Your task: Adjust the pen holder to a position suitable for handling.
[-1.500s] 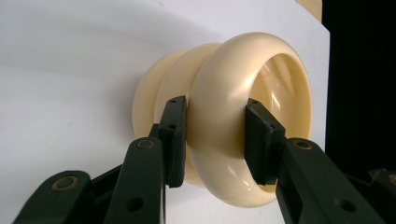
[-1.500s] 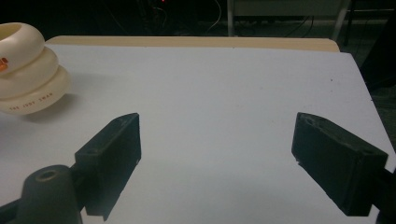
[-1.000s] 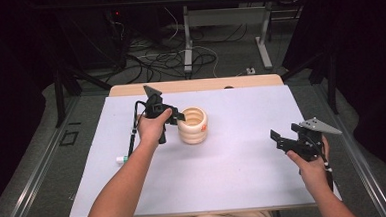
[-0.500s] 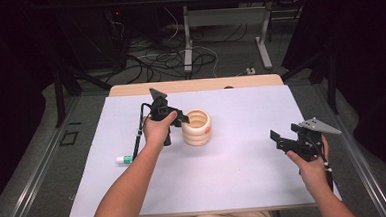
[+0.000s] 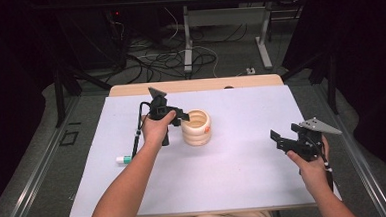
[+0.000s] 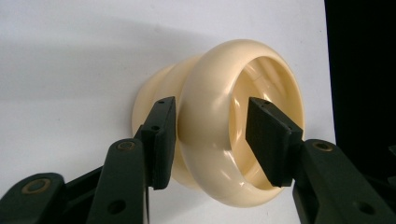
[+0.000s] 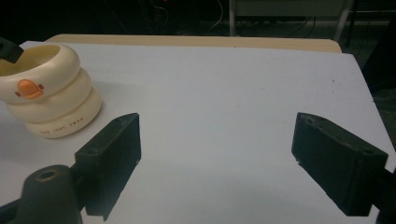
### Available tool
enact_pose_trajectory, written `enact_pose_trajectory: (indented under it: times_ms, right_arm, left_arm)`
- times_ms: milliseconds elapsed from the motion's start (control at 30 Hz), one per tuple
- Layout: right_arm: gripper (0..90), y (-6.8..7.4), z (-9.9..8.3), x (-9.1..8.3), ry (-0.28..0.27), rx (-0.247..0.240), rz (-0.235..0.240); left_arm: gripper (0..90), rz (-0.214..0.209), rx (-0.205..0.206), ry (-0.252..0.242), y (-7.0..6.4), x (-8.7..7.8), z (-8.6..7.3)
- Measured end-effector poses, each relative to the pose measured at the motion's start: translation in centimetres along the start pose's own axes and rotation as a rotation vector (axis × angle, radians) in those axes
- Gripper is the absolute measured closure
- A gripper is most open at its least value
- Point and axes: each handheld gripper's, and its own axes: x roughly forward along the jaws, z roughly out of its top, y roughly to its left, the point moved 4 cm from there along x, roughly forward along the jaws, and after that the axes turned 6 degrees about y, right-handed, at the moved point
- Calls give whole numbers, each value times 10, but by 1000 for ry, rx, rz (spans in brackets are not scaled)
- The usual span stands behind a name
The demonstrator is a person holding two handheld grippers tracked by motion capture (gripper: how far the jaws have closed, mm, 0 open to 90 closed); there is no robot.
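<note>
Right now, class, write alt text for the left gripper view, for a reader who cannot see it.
A cream ringed cup lies in close-up on a white table, its open mouth turned toward the camera. The left gripper straddles its rim, one black jaw outside the wall and one inside, not yet clearly pressed shut.

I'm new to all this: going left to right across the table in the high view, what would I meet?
Small white and green tube → left gripper → cream ringed cup → right gripper, all on the white table.
</note>
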Motion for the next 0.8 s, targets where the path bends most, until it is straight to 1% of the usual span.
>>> enact_pose_trajectory:
  times_ms: [33, 67, 100, 167, 267, 300, 333, 367, 400, 433, 467, 500, 567, 600, 633, 667, 767, 800]
  right_arm:
    - [151, 0, 0, 0, 4, -1, 1]
    - [151, 0, 0, 0, -3, -1, -3]
    - [151, 0, 0, -1, 4, -2, -4]
    - [151, 0, 0, -1, 3, -1, -3]
    - [151, 0, 0, -1, 2, 0, -2]
    - [151, -1, 0, -1, 7, -6, -4]
    - [151, 0, 0, -1, 6, -6, -2]
    - [151, 0, 1, -1, -4, -6, 1]
    - [151, 0, 1, -1, -2, -5, 1]
    - [151, 0, 1, -1, -3, -5, 1]
    - [151, 0, 0, -1, -1, 4, 0]
    - [151, 0, 0, -1, 1, -2, -5]
    - [151, 0, 0, 0, -4, -2, -5]
    - [151, 0, 0, 0, -5, -3, -5]
    - [151, 0, 0, 0, -5, -2, -6]
    - [151, 0, 0, 0, -5, -6, -7]
    - [151, 0, 0, 0, 4, 0, -3]
    - [151, 0, 0, -1, 5, -1, -5]
  left_arm:
    - [518, 6, 11, -15, -1, -1, 0]
    - [513, 12, 33, -21, -1, -4, 0]
    - [509, 5, 23, -33, -3, -6, -1]
    - [499, 7, 52, -58, -4, -12, -1]
    - [482, 22, 116, -101, -4, -23, -1]
    - [476, 22, 125, -111, -5, -27, -2]
    - [471, 14, 114, -132, -6, -30, -2]
    - [463, 26, 135, -143, -5, -33, -3]
    - [451, 34, 141, -160, -6, -36, -3]
    - [438, 38, 157, -170, -5, -39, -4]
    - [420, 43, 161, -188, -5, -41, -5]
    - [407, 58, 182, -194, -3, -44, -5]
    - [385, 67, 207, -206, -2, -49, -7]
    - [374, 64, 211, -225, -1, -51, -7]
    - [360, 73, 222, -224, 0, -54, -8]
    - [349, 74, 243, -245, 1, -56, -8]
    - [317, 74, 283, -263, 3, -64, -10]
    - [309, 78, 306, -277, 4, -66, -11]
